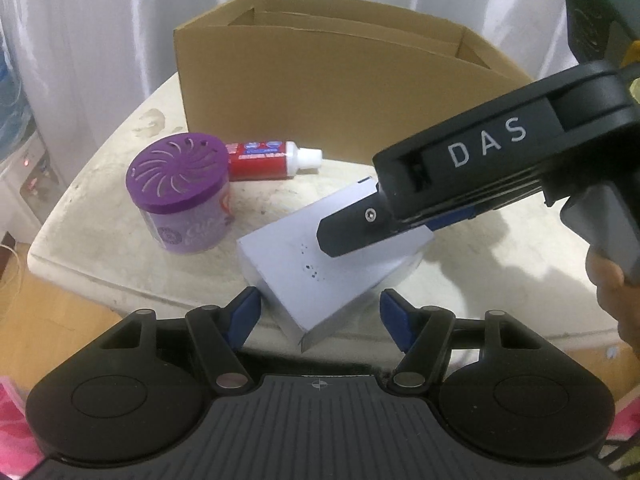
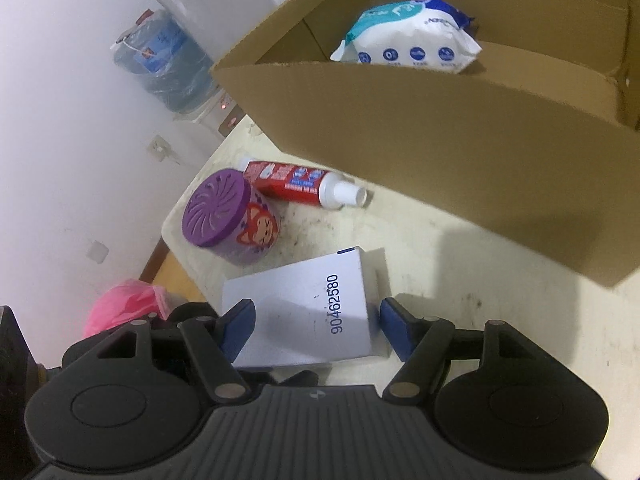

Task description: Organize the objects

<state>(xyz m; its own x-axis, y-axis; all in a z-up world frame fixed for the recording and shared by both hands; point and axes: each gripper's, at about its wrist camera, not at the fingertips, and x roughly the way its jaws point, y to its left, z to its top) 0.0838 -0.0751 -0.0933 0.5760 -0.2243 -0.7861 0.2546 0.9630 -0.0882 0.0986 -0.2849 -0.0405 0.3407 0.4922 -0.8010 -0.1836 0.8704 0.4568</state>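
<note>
A white box (image 2: 304, 300) with a printed number hangs tilted over the table's near edge. My right gripper (image 2: 316, 320) is shut on it, a blue pad against each long side. My left gripper (image 1: 318, 312) is shut on the near corner of the same white box (image 1: 320, 276), its pads touching the two edges there. In the left wrist view the right gripper (image 1: 384, 228) reaches in from the right over the box's far end. A purple-lidded air freshener jar (image 1: 180, 192) and a red tube (image 1: 264, 156) with a white cap lie on the table to the left.
An open cardboard box (image 2: 440, 140) stands at the back of the cream table (image 2: 480, 300) and holds a pack of wipes (image 2: 412, 36). A water dispenser (image 2: 164, 64) is by the wall at left. A pink bag (image 2: 124, 304) sits below the table's left edge.
</note>
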